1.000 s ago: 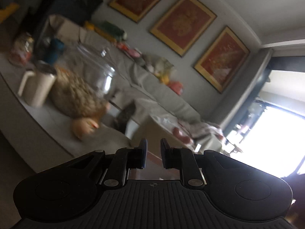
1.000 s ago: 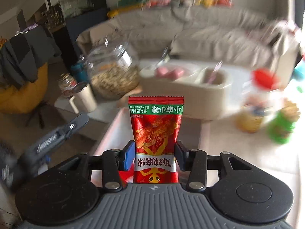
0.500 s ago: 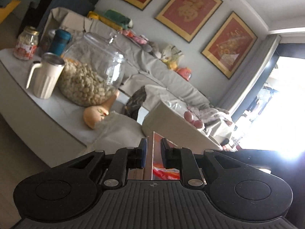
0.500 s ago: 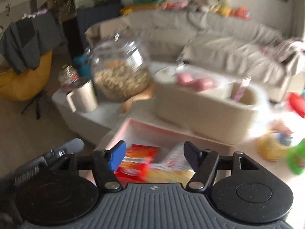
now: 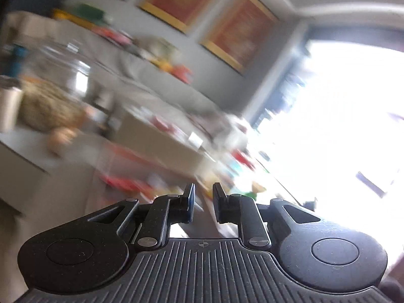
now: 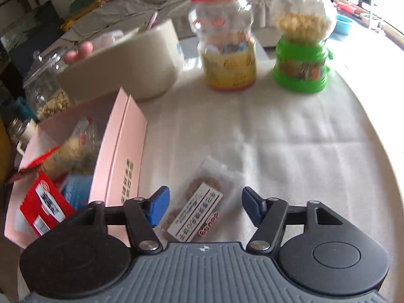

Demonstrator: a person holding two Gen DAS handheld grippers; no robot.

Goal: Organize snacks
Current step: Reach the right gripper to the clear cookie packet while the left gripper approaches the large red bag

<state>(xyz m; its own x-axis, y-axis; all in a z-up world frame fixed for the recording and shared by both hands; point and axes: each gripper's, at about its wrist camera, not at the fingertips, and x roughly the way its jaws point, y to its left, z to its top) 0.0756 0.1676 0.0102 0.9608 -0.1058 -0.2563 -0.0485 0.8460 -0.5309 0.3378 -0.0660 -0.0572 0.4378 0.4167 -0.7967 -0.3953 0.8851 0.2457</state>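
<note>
Closest to me, my right gripper straddles a clear cookie packet that lies flat on the white tablecloth; the jaws are closing, with the packet between them but the blue pads not yet pressing on it. I judge this packet to be light, crinkly and slick, with brittle biscuits inside, so a hard squeeze across the middle could crack them. The better hold, I think, is across its narrow width near the white label, or on a sealed end where only film gets pinched. It lies flat, so the pads may have to go right down to the cloth to get around its edges. Just beside it on the left stands the open pink box, already holding a red packet, a blue one and a pale bag of snacks; that is where I expect this packet belongs. Farther back stand a beige bin, a red-lidded jar and a green dispenser, well apart from the packet. My left gripper is off to the side in a blurred view, its jaws nearly together with nothing between them.
</note>
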